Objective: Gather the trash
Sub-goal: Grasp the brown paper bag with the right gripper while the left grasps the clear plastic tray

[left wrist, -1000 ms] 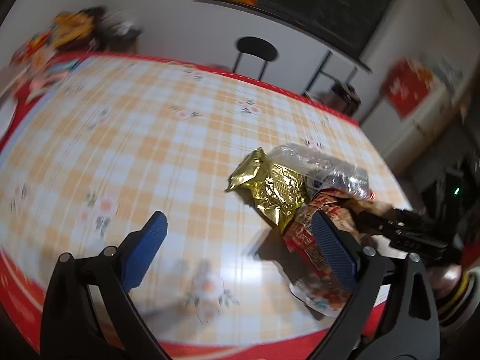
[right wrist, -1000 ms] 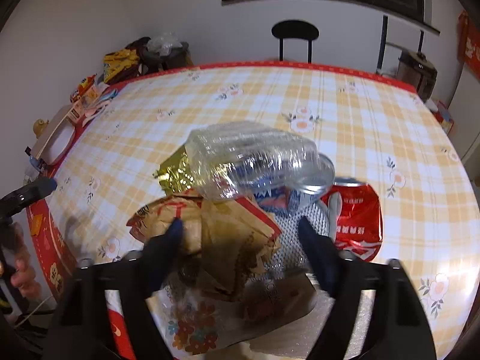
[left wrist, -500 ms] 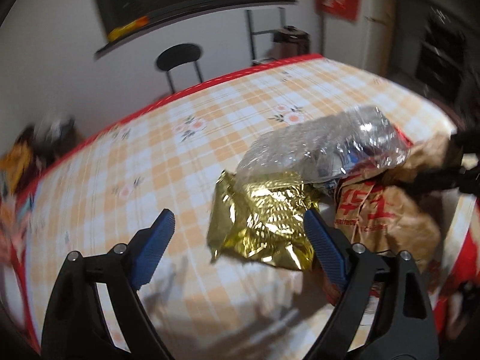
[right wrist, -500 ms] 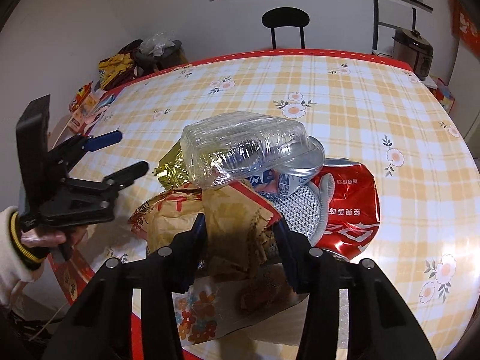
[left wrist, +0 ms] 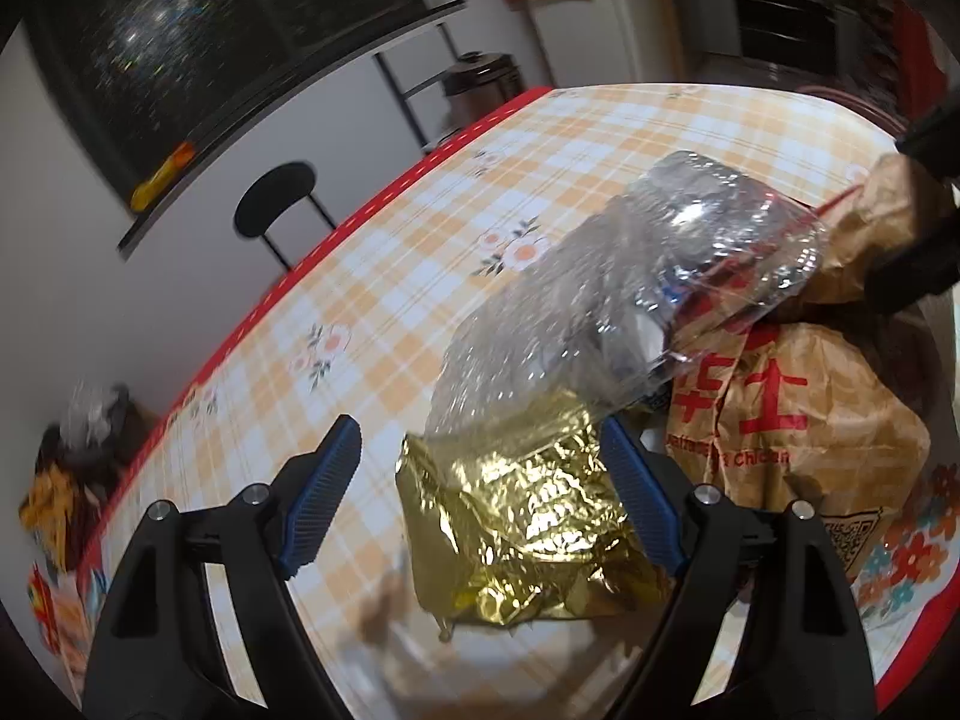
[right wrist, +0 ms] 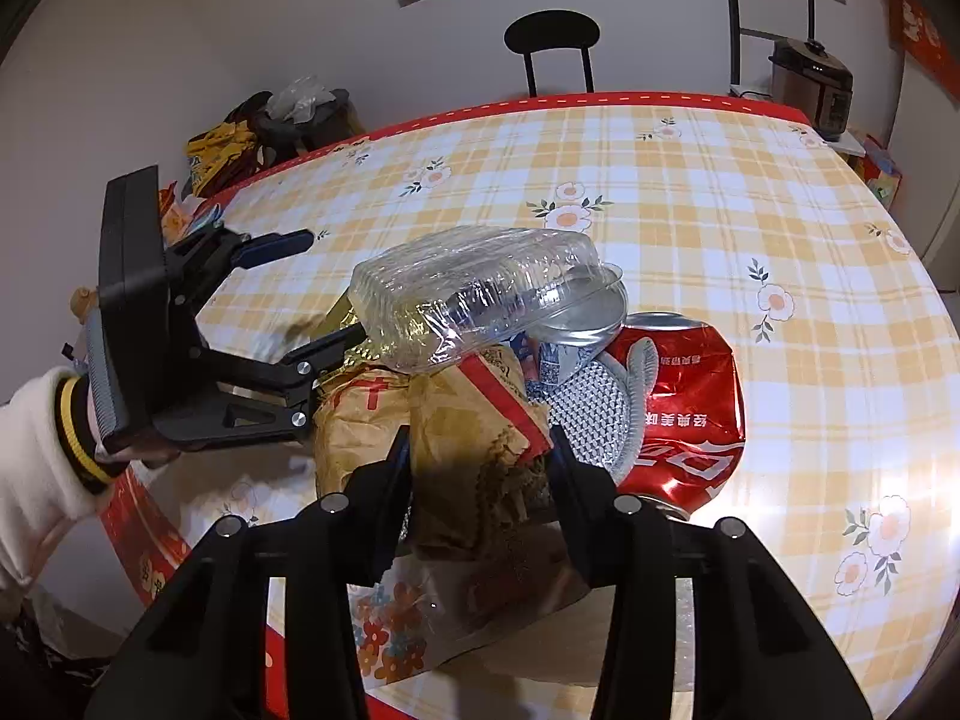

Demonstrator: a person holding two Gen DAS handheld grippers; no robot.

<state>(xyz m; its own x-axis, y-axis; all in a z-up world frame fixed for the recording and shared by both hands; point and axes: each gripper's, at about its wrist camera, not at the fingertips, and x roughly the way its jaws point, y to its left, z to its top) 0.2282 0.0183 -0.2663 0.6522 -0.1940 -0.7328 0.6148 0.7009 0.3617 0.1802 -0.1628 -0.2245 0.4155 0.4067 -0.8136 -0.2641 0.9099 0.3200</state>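
A heap of trash lies near the front edge of the checked table (right wrist: pixel 750 210). My right gripper (right wrist: pixel 480 480) is closing on the crumpled brown paper bag (right wrist: pixel 474 438), and both pads press its sides. A clear plastic container (right wrist: pixel 474 294) rests on top of the heap, beside a crushed red can (right wrist: pixel 684 402). My left gripper (left wrist: pixel 480 498) straddles the gold foil bag (left wrist: pixel 522 516). Its jaws are closing, but the blue pads (left wrist: pixel 324 498) stand clear of the foil. From the right wrist view, the left gripper (right wrist: pixel 333 285) comes in from the left, held by a hand in a white sleeve.
A grey mesh glove (right wrist: pixel 594 402) and a round foil lid (right wrist: pixel 591 318) lie in the heap, over a flowered plastic bag (right wrist: pixel 402 624). A black chair (right wrist: pixel 552 36) stands beyond the far edge. Bags and clutter (right wrist: pixel 270 126) sit past the left edge, a cooker (right wrist: pixel 810 84) at back right.
My left gripper rolled and swung in from the left to straddle the gold foil bag, its jaws narrowing. My right jaws narrowed from wide apart onto the brown paper bag.
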